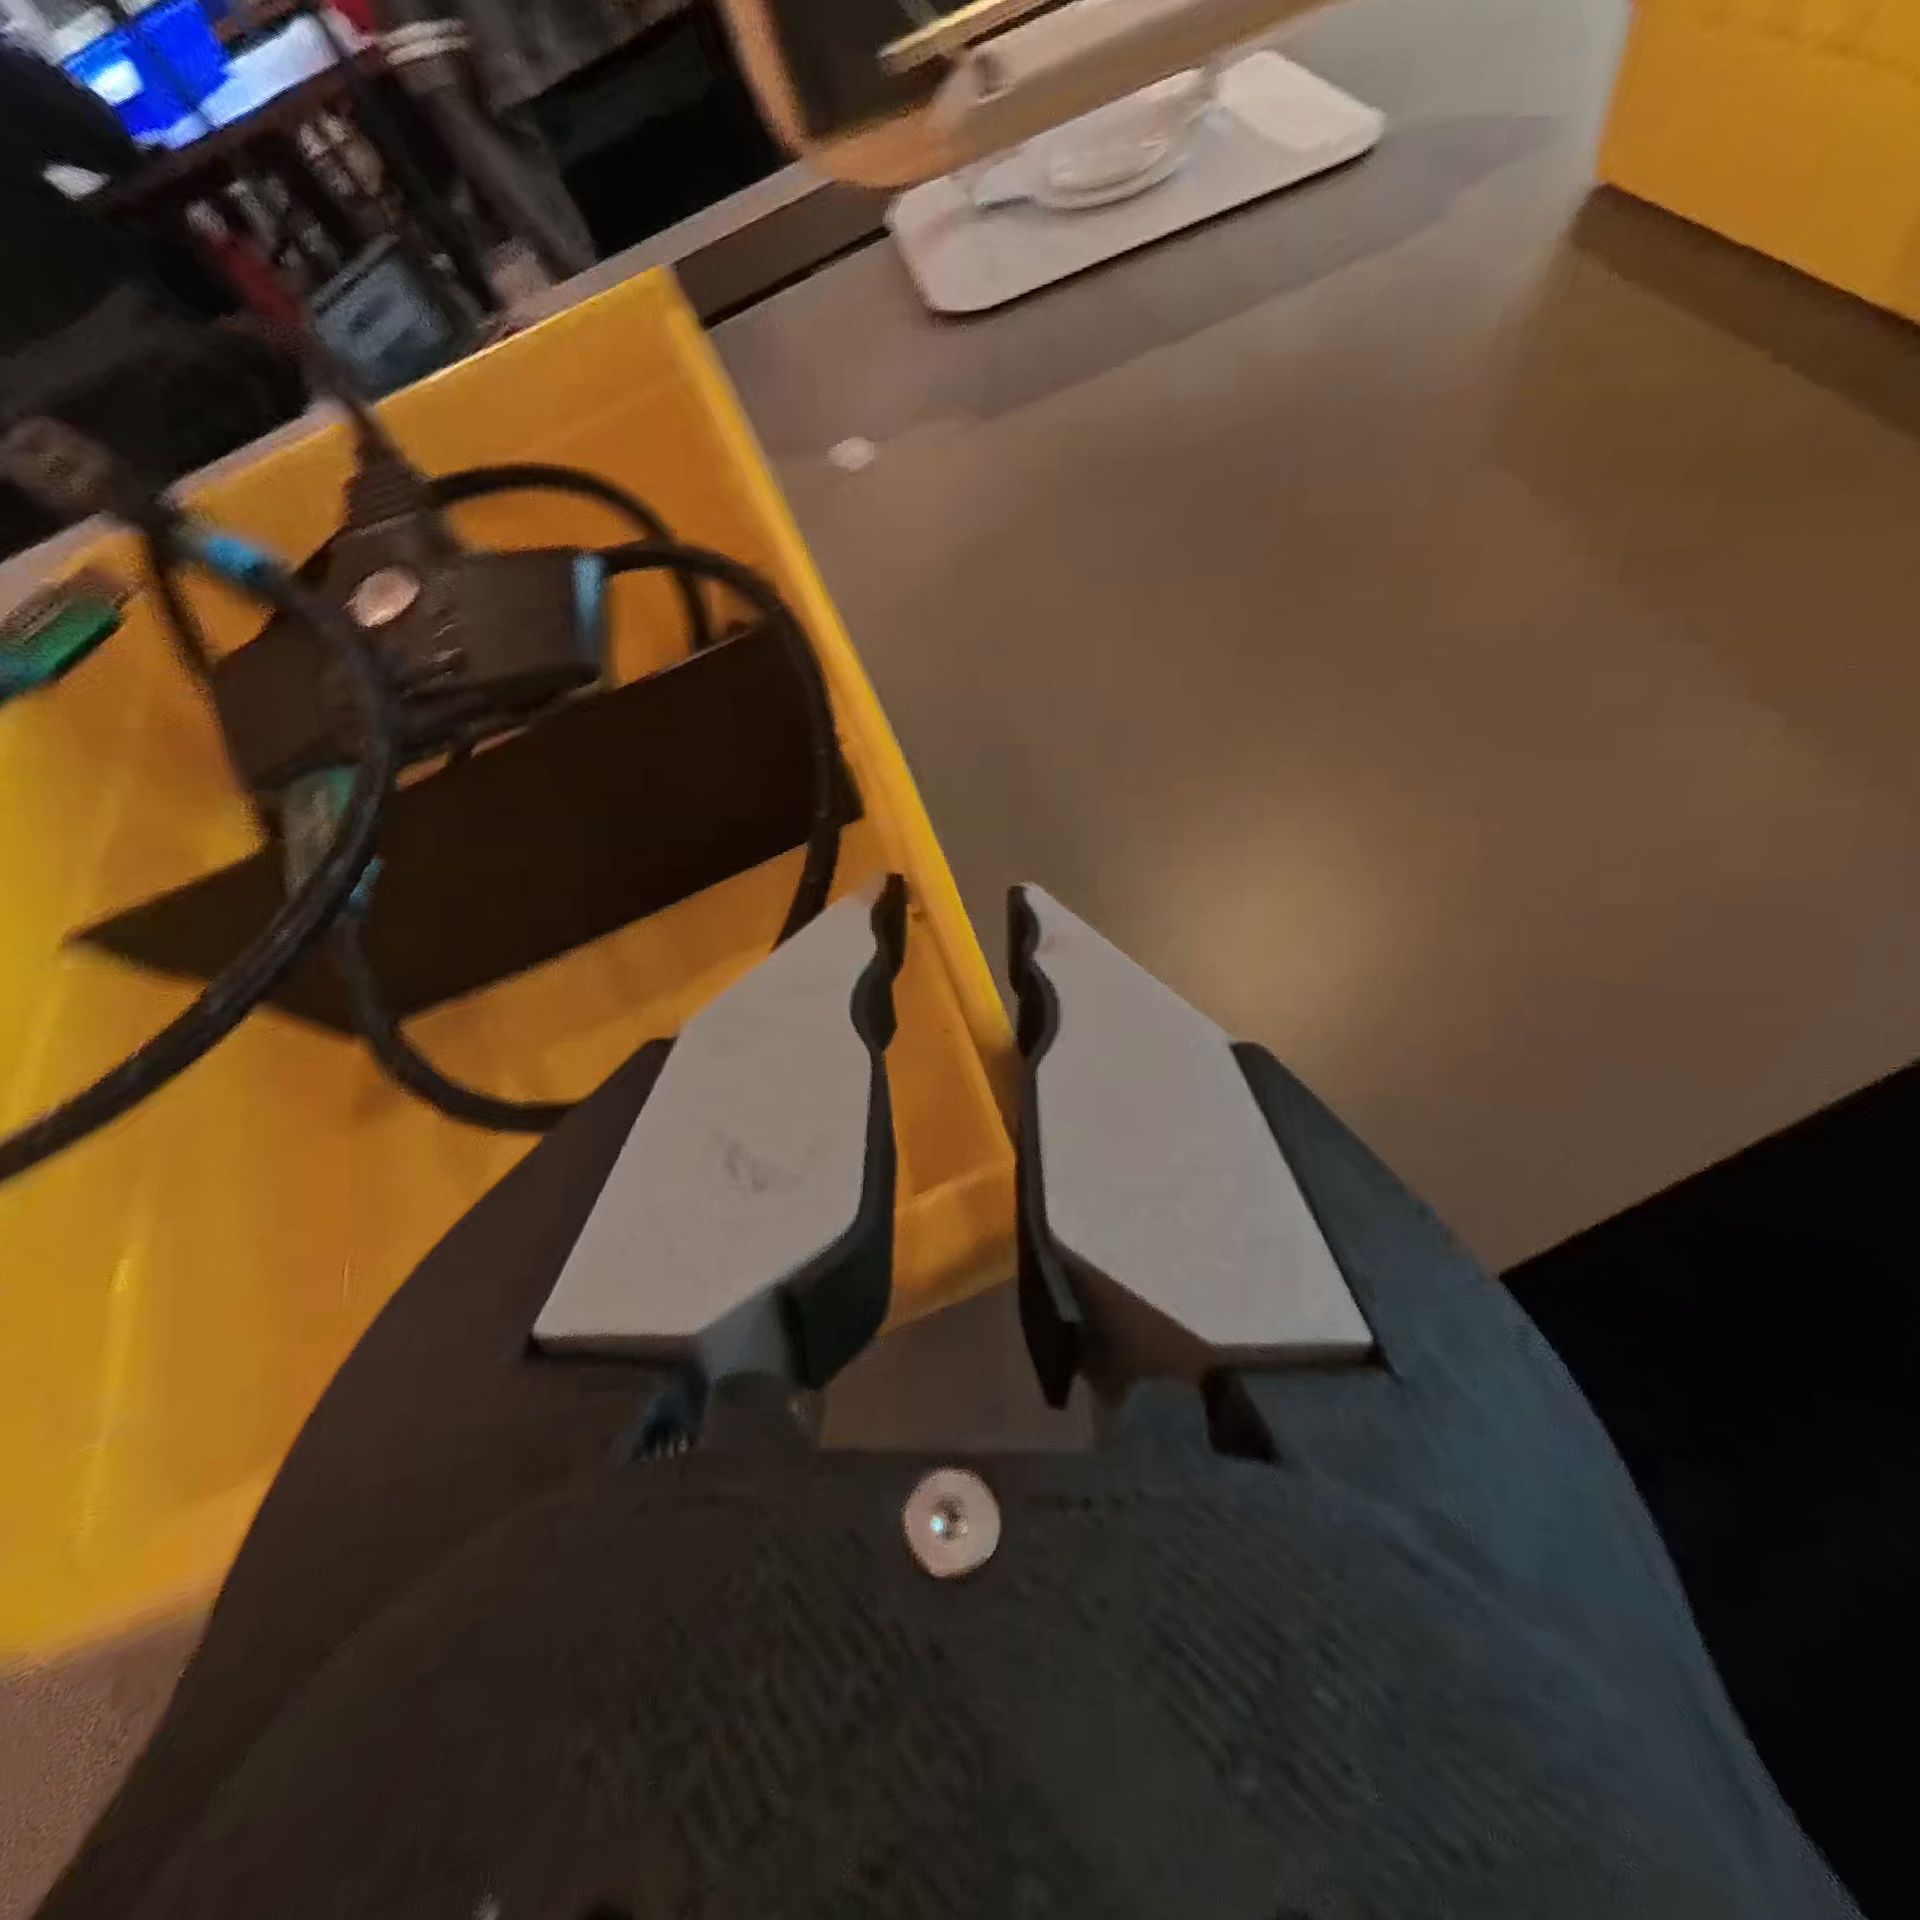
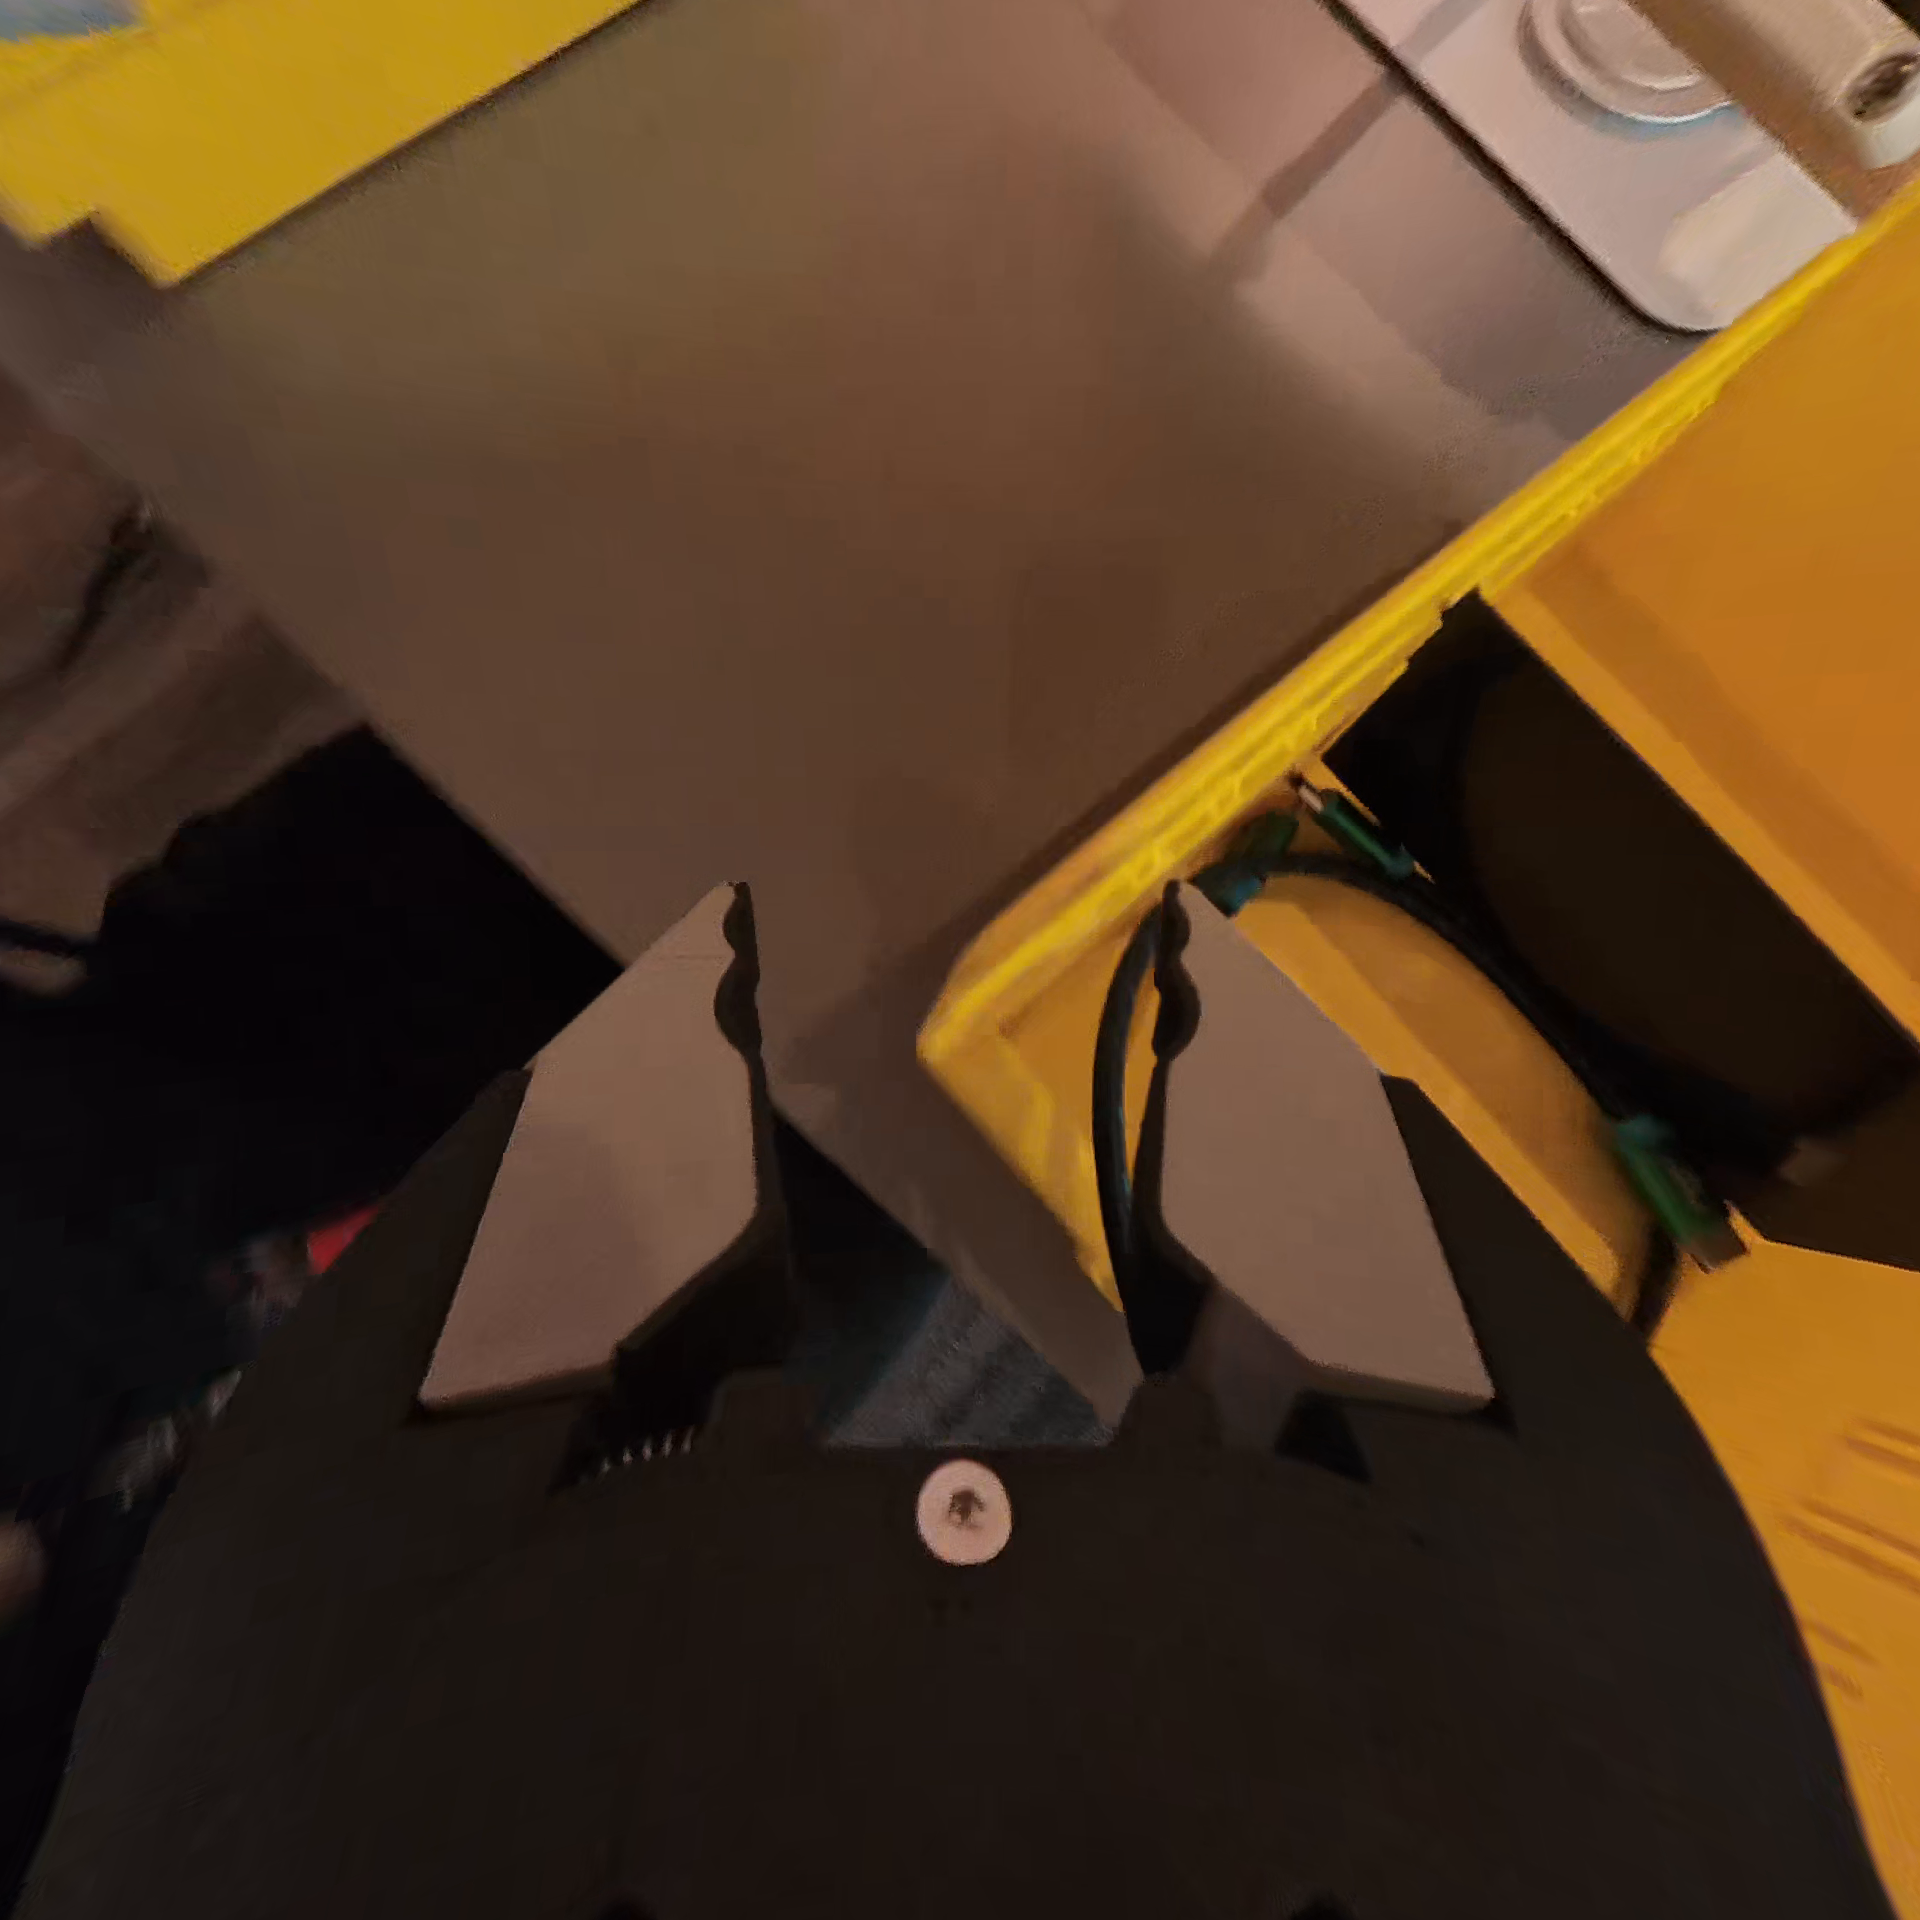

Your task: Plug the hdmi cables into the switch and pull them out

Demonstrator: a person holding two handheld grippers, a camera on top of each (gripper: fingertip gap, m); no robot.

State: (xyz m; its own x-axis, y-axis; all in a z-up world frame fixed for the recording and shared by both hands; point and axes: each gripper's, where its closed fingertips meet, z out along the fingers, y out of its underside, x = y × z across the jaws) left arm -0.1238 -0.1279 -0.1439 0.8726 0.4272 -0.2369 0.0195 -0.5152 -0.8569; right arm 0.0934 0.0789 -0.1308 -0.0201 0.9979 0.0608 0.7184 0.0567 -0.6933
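Note:
In the left wrist view a black HDMI switch (image 1: 457,623) with a round silver button sits on a black holder (image 1: 582,831) in a yellow tray (image 1: 156,1247). One cable plug (image 1: 384,488) enters the switch's far end, and black HDMI cables (image 1: 748,603) loop around it. My left gripper (image 1: 958,904) hovers over the tray's right rim, narrowly open and empty. In the right wrist view my right gripper (image 2: 956,904) is wide open and empty over the corner of another yellow tray (image 2: 1195,831). That tray holds a black cable (image 2: 1117,1091) with green ties beside the right finger.
Both trays stand on a dark brown table (image 1: 1351,623), which also shows in the right wrist view (image 2: 831,468). A white monitor stand base (image 1: 1143,177) is at the back, seen too in the right wrist view (image 2: 1610,177). The table's front edge drops to dark floor (image 1: 1766,1351). There is about 30 centimetres between the tips of the two grippers.

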